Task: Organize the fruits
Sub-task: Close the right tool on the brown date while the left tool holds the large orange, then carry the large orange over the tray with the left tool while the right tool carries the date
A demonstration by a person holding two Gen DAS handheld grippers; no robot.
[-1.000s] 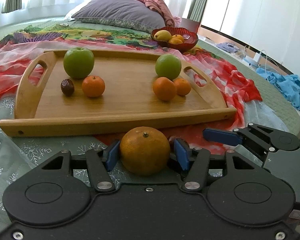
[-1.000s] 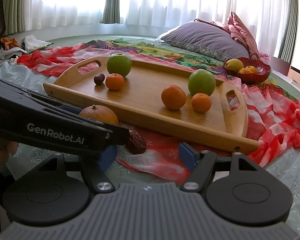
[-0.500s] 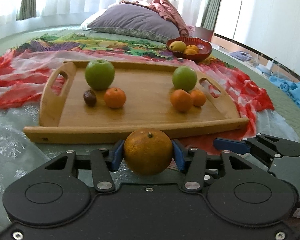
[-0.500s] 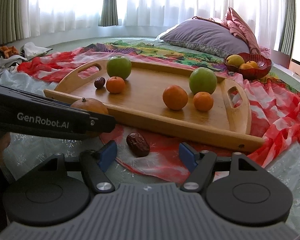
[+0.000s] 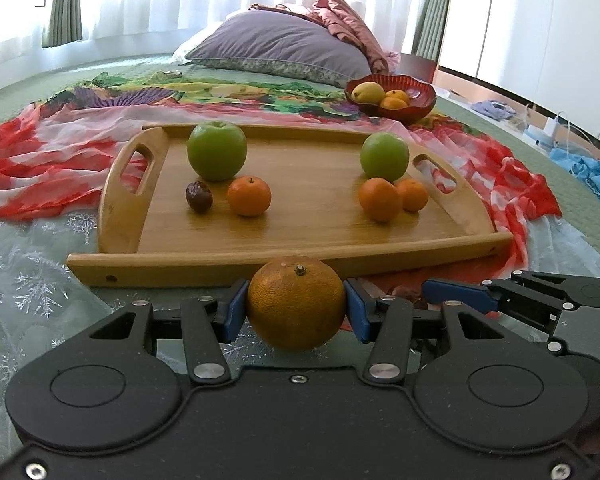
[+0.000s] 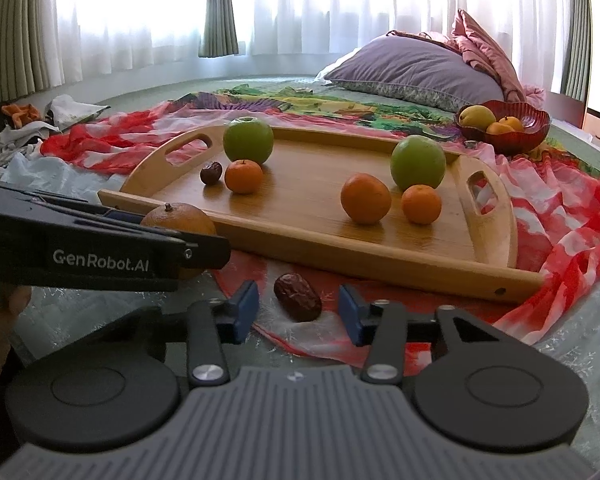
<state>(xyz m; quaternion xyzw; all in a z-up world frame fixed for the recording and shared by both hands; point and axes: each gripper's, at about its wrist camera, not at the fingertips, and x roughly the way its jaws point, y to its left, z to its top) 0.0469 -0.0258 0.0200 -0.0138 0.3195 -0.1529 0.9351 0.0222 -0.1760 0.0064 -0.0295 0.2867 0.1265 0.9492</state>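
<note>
Now the left gripper (image 5: 296,310) is clamped on the large orange (image 5: 296,304), just before the wooden tray (image 5: 284,266); lift it clear over the rim. Right gripper (image 6: 299,310), jaws apart, brackets the date (image 6: 297,297) on the cloth.

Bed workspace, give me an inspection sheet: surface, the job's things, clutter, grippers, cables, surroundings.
Surface: bed draped with red patterned cloth.
Job's things: wooden tray holding two green apples, three small oranges, one date; large orange; loose date on the cloth; red fruit bowl.
Clutter: crumpled cloths at the bed's far left.
Grippers: left gripper shut on the large orange; right gripper open around the loose date.
Cables: white cable, far right.
Surroundings: purple pillow, curtained windows.
</note>
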